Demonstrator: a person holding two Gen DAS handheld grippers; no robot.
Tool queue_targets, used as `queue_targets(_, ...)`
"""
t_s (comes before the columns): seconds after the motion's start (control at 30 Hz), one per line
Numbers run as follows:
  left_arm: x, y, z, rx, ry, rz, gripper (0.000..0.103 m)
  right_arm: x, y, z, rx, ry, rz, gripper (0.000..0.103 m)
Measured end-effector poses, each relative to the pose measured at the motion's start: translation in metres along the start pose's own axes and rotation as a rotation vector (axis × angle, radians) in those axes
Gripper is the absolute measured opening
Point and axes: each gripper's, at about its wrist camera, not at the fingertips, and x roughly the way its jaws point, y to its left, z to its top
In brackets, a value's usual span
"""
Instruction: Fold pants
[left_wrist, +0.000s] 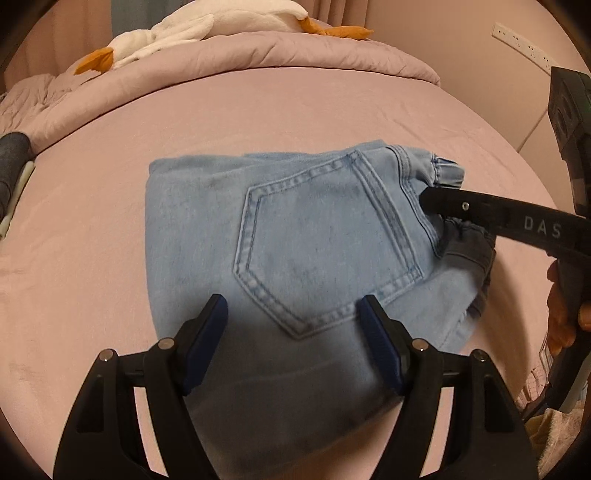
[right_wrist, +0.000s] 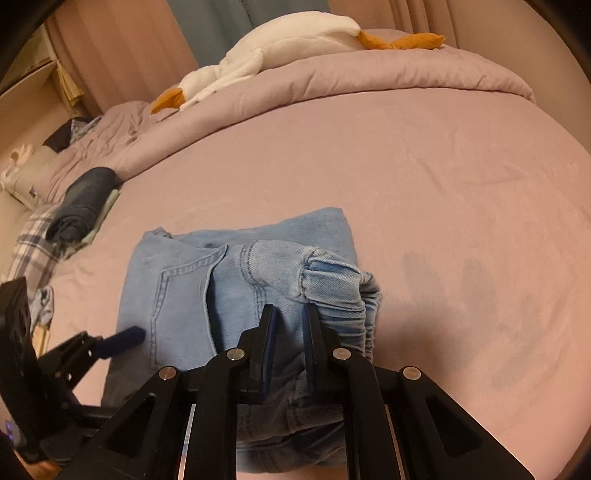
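Two grippers over one pair of light-blue denim pants (left_wrist: 314, 236), folded into a compact block and lying flat near the middle of the pink bed sheet (left_wrist: 295, 110), back pocket (left_wrist: 325, 251) facing up. Left gripper (left_wrist: 291, 314) spread wide above the near edge of the fold, blue pads (left_wrist: 212, 332) clear of the cloth, nothing between them. Right gripper (right_wrist: 288, 325) pressed nearly together — pinching a raised bunch of denim at the elastic waistband (right_wrist: 343, 295), cloth lifted and puckered around the fingers there. Seen from the left wrist view, reaching in from the right side onto the waistband end of the pants, with part of a hand (left_wrist: 565, 314) on its handle at the frame edge. Rumpled pink duvet (right_wrist: 369, 74) heaped along the far side of the bed, white plush goose (right_wrist: 277, 48) with orange beak and feet lying on top of it. Dark rolled garment (right_wrist: 85, 199) well apart from the pants, at the far left edge of the sheet, just beside a plaid cloth (right_wrist: 33, 243).
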Motion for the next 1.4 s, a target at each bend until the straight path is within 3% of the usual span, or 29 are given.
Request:
queue_targets(0.13, -0.007, 0.005, -0.009, -0.020, 0.000, -0.006, 0.074, -0.012, 0.005, 0.001, 0.015, -0.004, 0.011, 0.011)
queue_targets(0.27, -0.012, 0.009, -0.014, -0.039, 0.000, -0.016, 0.074, -0.031, 0.025, -0.010, -0.057, -0.050, 0.034, 0.017)
queue_targets(0.37, -0.016, 0.010, -0.020, -0.046, -0.002, -0.021, 0.074, -0.036, 0.034, -0.023, -0.090, -0.033, 0.065, 0.020)
queue_targets(0.5, -0.022, 0.017, -0.032, -0.076, -0.007, -0.050, 0.074, -0.013, 0.036, -0.044, -0.135, 0.057, -0.003, 0.026)
queue_targets(0.67, -0.038, 0.029, -0.054, -0.151, -0.065, -0.100, 0.074, -0.010, 0.042, -0.047, -0.190, 0.062, -0.055, 0.026)
queue_targets(0.73, -0.044, 0.037, -0.061, -0.198, -0.087, -0.106, 0.074, -0.016, 0.043, -0.039, -0.166, 0.062, -0.016, 0.029)
queue_targets(0.8, -0.045, 0.051, -0.070, -0.280, -0.087, -0.128, 0.075, -0.021, 0.045, -0.029, -0.149, 0.041, 0.084, 0.031)
queue_targets(0.93, -0.038, 0.064, -0.075, -0.355, -0.069, -0.173, 0.074, -0.012, 0.056, -0.010, -0.146, 0.021, 0.128, 0.041)
queue_targets(1.03, -0.037, 0.066, -0.069, -0.357, -0.065, -0.204, 0.062, 0.006, 0.071, 0.001, -0.152, 0.040, 0.150, 0.042)
queue_targets(1.07, -0.035, 0.067, -0.068, -0.370, -0.057, -0.241, 0.048, 0.012, 0.077, 0.007, -0.161, 0.043, 0.157, 0.043)
queue_targets(1.1, -0.033, 0.070, -0.069, -0.388, -0.044, -0.265, 0.044, 0.018, 0.084, 0.011, -0.173, 0.048, 0.162, 0.048)
queue_targets(1.27, -0.029, 0.080, -0.078, -0.438, -0.044, -0.312, 0.031, 0.041, 0.113, 0.036, -0.193, 0.065, 0.183, 0.053)
queue_targets(1.4, -0.032, 0.075, -0.077, -0.395, -0.048, -0.297, 0.031, 0.075, 0.136, 0.060, -0.217, 0.120, 0.159, 0.054)
